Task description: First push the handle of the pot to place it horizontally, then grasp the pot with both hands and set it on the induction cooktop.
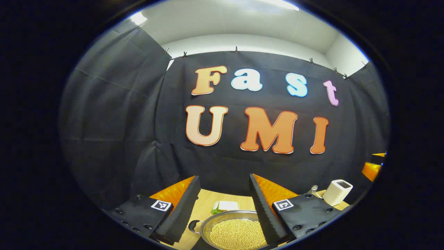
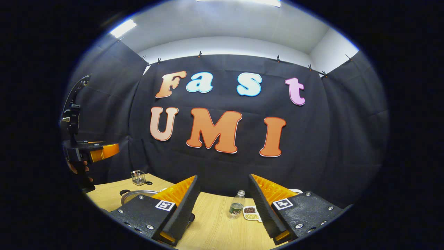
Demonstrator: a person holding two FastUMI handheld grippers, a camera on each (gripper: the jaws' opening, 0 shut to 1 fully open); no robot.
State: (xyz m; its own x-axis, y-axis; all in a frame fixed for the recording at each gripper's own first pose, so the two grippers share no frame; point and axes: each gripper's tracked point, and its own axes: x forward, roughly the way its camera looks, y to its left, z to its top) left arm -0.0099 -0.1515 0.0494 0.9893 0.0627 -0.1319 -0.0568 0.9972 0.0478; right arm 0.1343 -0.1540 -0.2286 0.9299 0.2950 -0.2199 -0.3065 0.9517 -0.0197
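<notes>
The left gripper [image 1: 224, 205], fingers spread, hovers over a round steel pot [image 1: 236, 232] of pale beans on the wooden table [image 1: 204, 208]; right of the pot, the right gripper [image 2: 224, 205] hangs equally spread, empty. Nothing grasped; pushing, lifting and placing apparently remain.
</notes>
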